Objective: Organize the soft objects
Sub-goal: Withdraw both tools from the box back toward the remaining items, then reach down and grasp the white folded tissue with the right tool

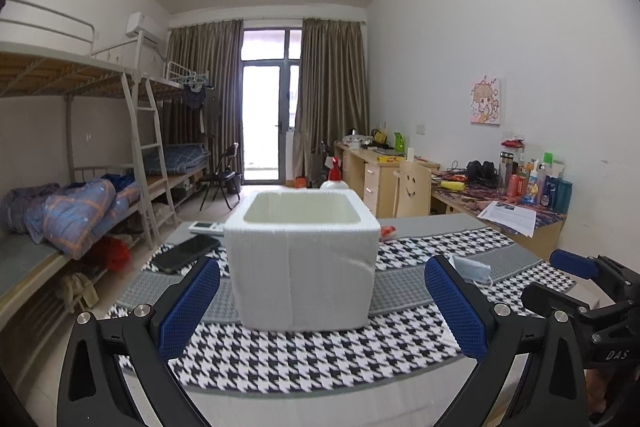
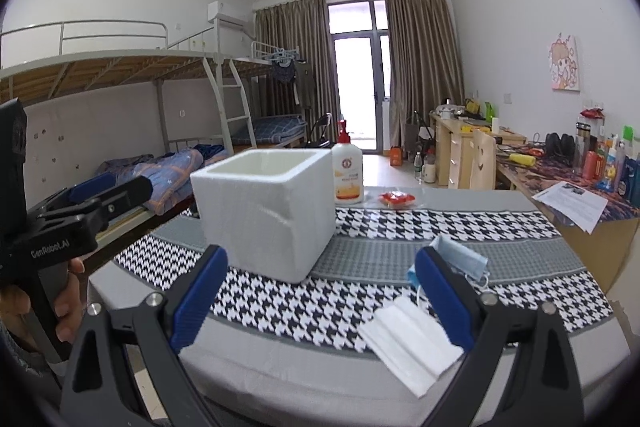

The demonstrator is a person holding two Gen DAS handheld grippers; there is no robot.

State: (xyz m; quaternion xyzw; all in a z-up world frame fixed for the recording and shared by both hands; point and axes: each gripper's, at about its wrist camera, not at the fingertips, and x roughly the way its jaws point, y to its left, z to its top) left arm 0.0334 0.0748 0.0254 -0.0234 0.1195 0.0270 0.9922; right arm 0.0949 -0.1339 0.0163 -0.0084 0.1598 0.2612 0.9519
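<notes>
Black tools (image 1: 322, 311), blue ribbed pads (image 2: 202, 301)

Left wrist view sits low at the table's near edge, facing straight at the square white foam box (image 1: 302, 259), close up. Right wrist view sits to the right of that box (image 2: 266, 215), slightly farther off, angled left. Both share the box, houndstooth black-and-white cloth (image 1: 320, 355) (image 2: 320, 303), and far window.

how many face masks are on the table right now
2. A white mask lies near the table's front edge, by the right gripper. A blue mask lies just behind it on the houndstooth cloth. The foam box may hide others.
</notes>
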